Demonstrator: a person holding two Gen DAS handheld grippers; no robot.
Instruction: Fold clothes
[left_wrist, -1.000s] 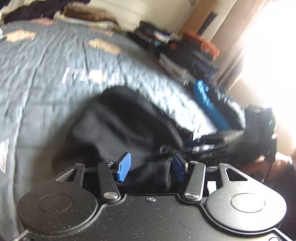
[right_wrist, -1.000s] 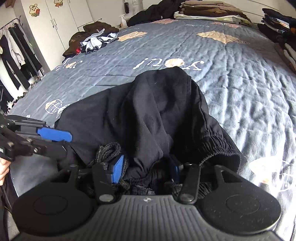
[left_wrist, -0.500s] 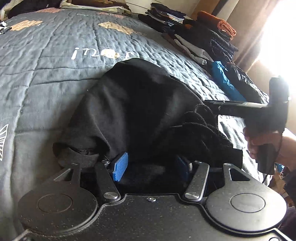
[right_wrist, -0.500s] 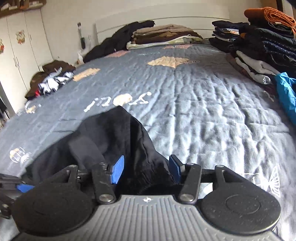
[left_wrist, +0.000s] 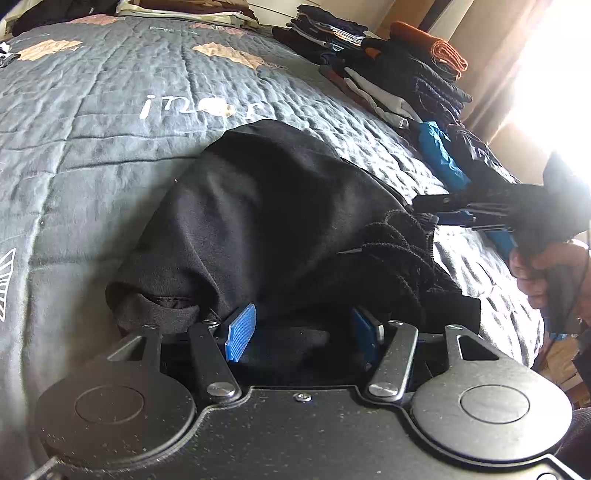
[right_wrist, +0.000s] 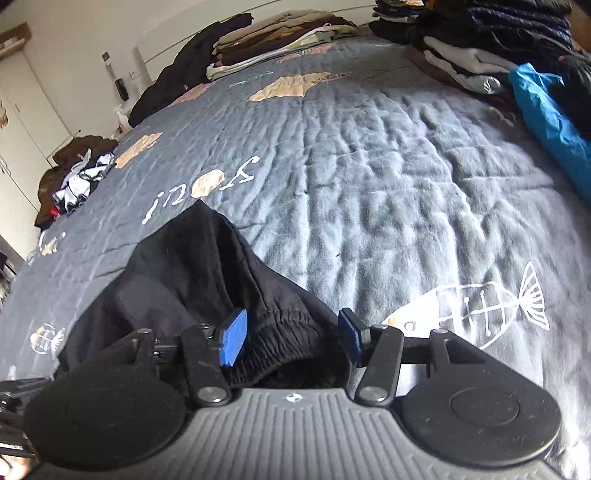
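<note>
While both half-open jaws straddle the black garment (left_wrist: 280, 221), neither hand-held gripper (right_wrist: 291, 334) pinches it.

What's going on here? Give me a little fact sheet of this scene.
surface: grey quilt on a bed
garment: black trousers, crumpled near the front edge
left gripper: jaws apart, black cloth between them, just been opening
right gripper: jaws apart over the elastic waistband
stacks: folded clothes along the far and right edges
loose pile: clothes at the left edge
</note>
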